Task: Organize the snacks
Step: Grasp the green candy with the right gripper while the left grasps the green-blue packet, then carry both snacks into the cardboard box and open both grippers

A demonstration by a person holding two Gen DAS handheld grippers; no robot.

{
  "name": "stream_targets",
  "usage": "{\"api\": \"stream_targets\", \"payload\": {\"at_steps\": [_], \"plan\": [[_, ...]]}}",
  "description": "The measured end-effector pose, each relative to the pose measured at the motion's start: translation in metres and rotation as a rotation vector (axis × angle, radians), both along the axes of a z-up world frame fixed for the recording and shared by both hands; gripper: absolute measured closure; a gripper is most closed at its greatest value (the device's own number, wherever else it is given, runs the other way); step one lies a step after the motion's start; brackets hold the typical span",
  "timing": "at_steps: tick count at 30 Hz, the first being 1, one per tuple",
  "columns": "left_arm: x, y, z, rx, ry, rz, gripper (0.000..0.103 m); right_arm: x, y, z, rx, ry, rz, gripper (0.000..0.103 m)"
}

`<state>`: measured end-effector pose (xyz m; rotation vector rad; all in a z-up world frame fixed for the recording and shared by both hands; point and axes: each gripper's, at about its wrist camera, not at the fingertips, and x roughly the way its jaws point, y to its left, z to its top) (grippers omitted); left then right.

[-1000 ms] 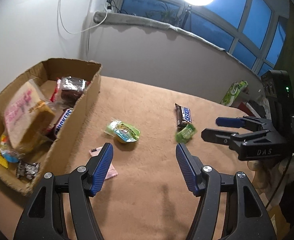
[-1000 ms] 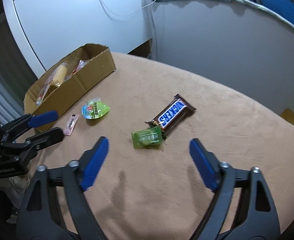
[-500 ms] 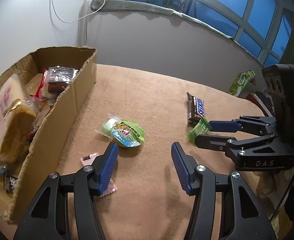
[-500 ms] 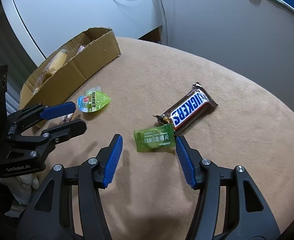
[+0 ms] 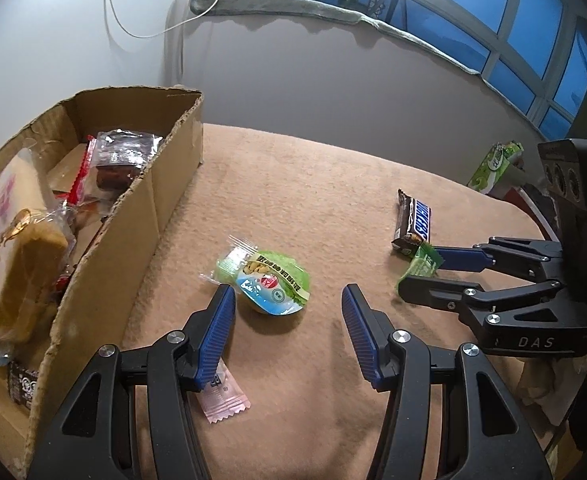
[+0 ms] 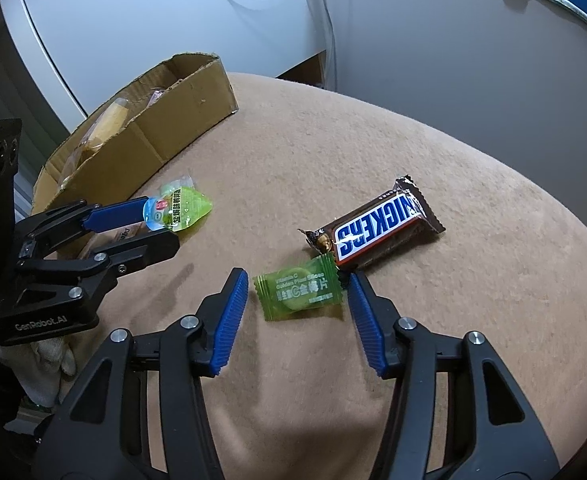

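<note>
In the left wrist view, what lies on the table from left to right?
Cardboard box → pink sachet → green jelly cup → green candy packet → right gripper.

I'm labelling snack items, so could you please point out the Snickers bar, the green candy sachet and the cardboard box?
Snickers bar (image 6: 377, 232): right wrist view, blue logo.
Green candy sachet (image 6: 299, 294): right wrist view, wrapper centre.
Cardboard box (image 5: 141, 216): left wrist view, near side wall.
</note>
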<state>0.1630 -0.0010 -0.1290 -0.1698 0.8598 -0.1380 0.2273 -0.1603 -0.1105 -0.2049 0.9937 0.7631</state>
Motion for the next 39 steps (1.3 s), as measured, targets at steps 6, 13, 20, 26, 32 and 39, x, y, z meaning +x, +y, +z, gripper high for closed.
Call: {"api": "stream_targets", "payload": {"at_steps": [6, 13, 20, 26, 32, 39], "plan": [[0.007, -0.001, -0.004, 0.019, 0.014, -0.001, 0.048, 0.001, 0.0, -0.002, -0.018, -0.009, 0.019, 0.053], [0.015, -0.004, -0.006, 0.043, 0.029, 0.007, 0.048, -0.001, 0.006, -0.002, -0.053, -0.037, 0.042, 0.075], [0.027, -0.009, -0.008, 0.091, 0.032, 0.002, 0.067, 0.002, -0.002, -0.003, -0.025, -0.025, 0.04, 0.084], [0.022, -0.015, -0.008, 0.11, 0.024, -0.032, 0.071, 0.0, -0.008, -0.003, -0.004, -0.007, 0.044, 0.091], [0.015, -0.024, -0.004, 0.133, 0.002, -0.072, 0.083, -0.005, -0.013, -0.001, 0.034, 0.007, 0.033, 0.095], [0.008, -0.022, 0.003, 0.105, -0.023, -0.074, 0.083, -0.01, -0.017, 0.003, 0.054, 0.006, 0.015, 0.097]]}}
